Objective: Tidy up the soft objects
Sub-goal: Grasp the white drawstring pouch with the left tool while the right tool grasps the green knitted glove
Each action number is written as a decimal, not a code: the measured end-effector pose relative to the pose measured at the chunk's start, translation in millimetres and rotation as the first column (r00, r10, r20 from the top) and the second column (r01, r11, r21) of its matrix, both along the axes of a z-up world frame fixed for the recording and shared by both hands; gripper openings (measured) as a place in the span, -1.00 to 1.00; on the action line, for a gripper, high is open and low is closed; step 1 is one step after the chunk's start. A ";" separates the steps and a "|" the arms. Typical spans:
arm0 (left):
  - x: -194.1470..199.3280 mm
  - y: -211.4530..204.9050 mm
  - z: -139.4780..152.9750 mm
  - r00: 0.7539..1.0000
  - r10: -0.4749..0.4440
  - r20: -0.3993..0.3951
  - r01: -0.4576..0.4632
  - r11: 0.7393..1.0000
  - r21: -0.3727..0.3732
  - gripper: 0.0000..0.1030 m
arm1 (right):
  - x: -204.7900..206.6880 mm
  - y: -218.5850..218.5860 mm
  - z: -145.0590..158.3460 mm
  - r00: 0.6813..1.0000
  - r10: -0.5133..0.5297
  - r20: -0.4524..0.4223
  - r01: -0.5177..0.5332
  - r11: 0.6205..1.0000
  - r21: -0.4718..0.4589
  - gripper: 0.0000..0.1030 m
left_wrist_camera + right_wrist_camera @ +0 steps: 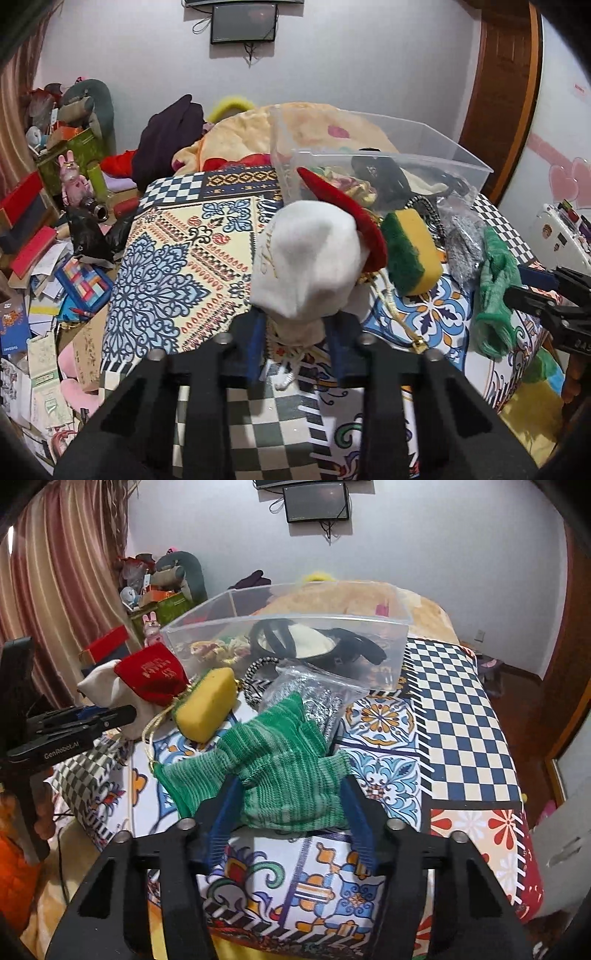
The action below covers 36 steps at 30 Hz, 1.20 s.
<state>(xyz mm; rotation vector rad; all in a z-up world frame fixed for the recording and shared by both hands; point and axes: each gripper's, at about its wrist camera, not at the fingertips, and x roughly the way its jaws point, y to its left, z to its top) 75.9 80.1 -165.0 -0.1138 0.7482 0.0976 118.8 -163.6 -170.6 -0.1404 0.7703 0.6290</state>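
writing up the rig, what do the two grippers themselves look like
Both match: each hand-held gripper, left and right, has a matte black angular plastic frame with slot cut-outs, silver round bolts at the joints, and blue ribbed fingers. The left's side carries white "GenRobot.AI" lettering. No cables or sleeves show.

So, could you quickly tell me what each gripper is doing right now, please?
Left gripper: shut on the white pouch.
Right gripper: open, fingers either side of the green knitted cloth.

A lived-in bedroom at home: a bed under a patterned patchwork cover, a plush blanket heaped behind it, striped curtains at the side, a small screen on the wall, a wooden door, and boxes and papers strewn over the floor.
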 end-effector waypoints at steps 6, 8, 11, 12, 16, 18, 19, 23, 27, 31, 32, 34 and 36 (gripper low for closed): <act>-18.4 -6.2 14.5 0.999 -0.015 0.042 0.014 1.000 0.019 -0.77 | -3.5 -6.2 5.5 1.000 -0.010 0.004 0.010 1.000 0.026 -0.57; -26.4 -6.9 23.1 0.998 -0.017 0.062 0.016 1.000 0.020 -0.82 | -4.3 -8.2 8.2 1.000 -0.009 0.008 0.008 0.999 0.038 -0.71; -35.4 -6.4 37.0 0.995 -0.015 0.094 0.013 1.000 0.022 -0.85 | -6.4 -12.4 13.5 1.000 -0.015 0.022 0.013 0.998 0.064 -0.75; -38.7 -6.2 42.4 0.994 -0.015 0.107 0.012 1.000 0.022 -0.86 | -6.8 -13.4 15.3 1.000 -0.018 0.025 0.016 0.997 0.070 -0.75; -50.2 -5.9 64.5 0.986 -0.006 0.164 0.002 1.000 0.024 -0.89 | -7.4 -22.2 20.5 0.999 -0.035 0.039 0.031 0.995 0.096 -0.77; -54.4 -4.7 73.2 0.983 -0.005 0.186 0.002 1.000 0.016 -0.89 | -8.3 -26.0 25.9 0.997 -0.049 0.053 0.043 0.993 0.107 -0.78; -55.5 -4.0 76.6 0.981 -0.006 0.193 0.003 1.000 0.015 -0.89 | -8.1 -26.7 28.7 0.997 -0.051 0.056 0.045 0.993 0.111 -0.78; -52.2 -0.9 76.3 0.985 -0.016 0.170 0.016 1.000 -0.002 -0.83 | -7.4 -29.7 37.5 0.995 -0.073 0.070 0.064 0.990 0.122 -0.79; -50.2 -0.3 61.4 0.993 0.004 0.120 -0.005 1.000 0.007 -0.15 | -5.7 -31.9 36.0 0.994 -0.083 0.068 0.076 0.992 0.100 -0.79; -50.3 2.7 42.8 0.996 0.022 0.084 -0.024 1.000 0.019 0.25 | -0.6 -32.0 26.6 0.995 -0.098 0.019 0.096 0.992 0.081 -0.64; -48.0 4.9 37.1 0.998 0.024 0.066 -0.025 1.000 0.013 0.25 | -0.7 -32.9 25.8 0.995 -0.102 0.008 0.101 0.991 0.082 -0.37; -41.9 10.0 24.3 0.999 0.030 0.028 -0.029 1.000 -0.009 0.25 | -0.8 -35.2 23.8 0.993 -0.119 -0.001 0.119 0.989 0.094 0.20; -37.3 14.2 14.3 1.000 0.031 0.005 -0.030 0.999 -0.038 0.25 | -2.6 -36.4 23.7 0.992 -0.124 0.000 0.123 0.986 0.109 0.53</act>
